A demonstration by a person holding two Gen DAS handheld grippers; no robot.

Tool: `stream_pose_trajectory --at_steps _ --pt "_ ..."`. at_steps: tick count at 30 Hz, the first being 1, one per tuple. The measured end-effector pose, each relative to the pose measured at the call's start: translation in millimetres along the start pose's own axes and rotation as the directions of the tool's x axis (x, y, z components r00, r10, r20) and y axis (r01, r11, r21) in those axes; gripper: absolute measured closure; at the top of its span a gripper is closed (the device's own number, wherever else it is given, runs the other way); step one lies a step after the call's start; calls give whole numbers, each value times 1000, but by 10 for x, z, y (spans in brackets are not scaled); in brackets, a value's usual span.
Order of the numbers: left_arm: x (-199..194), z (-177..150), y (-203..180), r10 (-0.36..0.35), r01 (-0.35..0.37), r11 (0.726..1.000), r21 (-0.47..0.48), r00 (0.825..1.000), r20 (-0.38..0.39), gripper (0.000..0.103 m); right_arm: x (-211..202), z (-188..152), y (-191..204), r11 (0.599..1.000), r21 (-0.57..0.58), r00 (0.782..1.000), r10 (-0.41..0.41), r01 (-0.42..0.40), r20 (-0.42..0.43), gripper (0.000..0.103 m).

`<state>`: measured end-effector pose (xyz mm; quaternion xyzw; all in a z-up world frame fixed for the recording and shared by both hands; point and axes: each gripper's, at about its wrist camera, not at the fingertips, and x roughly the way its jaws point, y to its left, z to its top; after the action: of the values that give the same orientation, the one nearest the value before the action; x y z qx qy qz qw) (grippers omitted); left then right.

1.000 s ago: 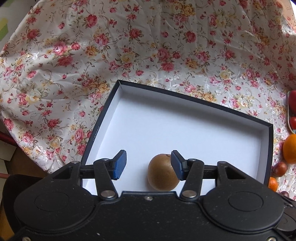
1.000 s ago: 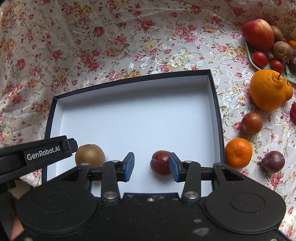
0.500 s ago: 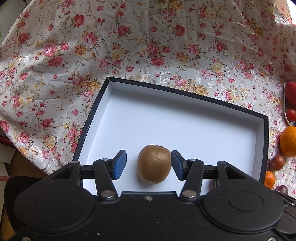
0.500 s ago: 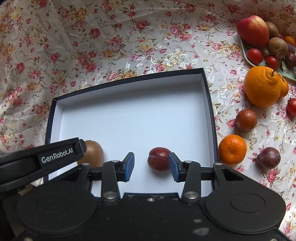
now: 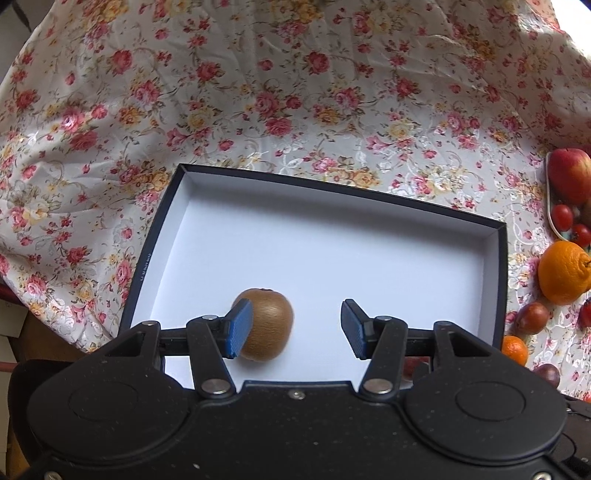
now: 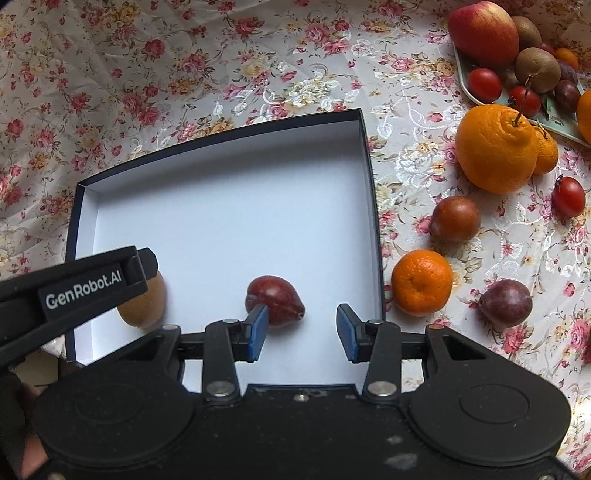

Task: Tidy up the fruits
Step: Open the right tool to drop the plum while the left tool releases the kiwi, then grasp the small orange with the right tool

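Underneath everything lies a cream tablecloth printed with red and yellow roses [image 5: 295, 92], wrinkled and covering the whole surface. On it sits a shallow rectangular cardboard box with dark navy walls and a white floor [image 6: 371, 192], open at the top. Off the box's right side loose fruit lies on the cloth: a large knobbly orange with a stem [image 6: 496, 147], a smaller round mandarin [image 6: 422, 282] just beside the box's right wall, a brownish-red round fruit [image 6: 455, 218] between those two, a dark purple plum [image 6: 506, 303] and a small red tomato [image 6: 569, 196]. At the far right corner of the cloth a pale tray [image 6: 466, 88] holds a red apple [image 6: 483, 31], brown kiwis and cherry tomatoes.

Inside the box, near its front wall, rest two fruits well apart. A fuzzy brown oval kiwi [image 5: 267, 328] lies toward the front left corner, and a dark red pear-shaped fruit [image 6: 275, 300] lies nearer the middle of the front edge.

Both black grippers with blue pads hover over that front edge. On the left gripper [image 5: 291, 328] the fingers stand wide apart, the left pad overlapping the kiwi's left side. On the right gripper [image 6: 301, 330] the fingers are likewise spread, the left pad just in front of the red fruit.
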<state>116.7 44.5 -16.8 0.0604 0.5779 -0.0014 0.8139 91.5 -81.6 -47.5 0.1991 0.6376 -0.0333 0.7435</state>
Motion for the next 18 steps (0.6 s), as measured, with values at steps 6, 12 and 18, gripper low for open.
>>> stream_pose_trajectory --at_steps 6,12,18 --pt "-56 -3 -245 -6 6 999 37 1000 10 44 -122 -4 -206 1000 -21 1000 10 -11 -11 68" --pt "-121 -36 -569 -16 14 996 94 1000 20 45 -390 -75 -492 1000 4 1000 17 -17 25 66" --pt "-184 -83 -844 -23 18 991 136 999 29 45 -722 -135 -903 997 80 996 5 -13 93 65"
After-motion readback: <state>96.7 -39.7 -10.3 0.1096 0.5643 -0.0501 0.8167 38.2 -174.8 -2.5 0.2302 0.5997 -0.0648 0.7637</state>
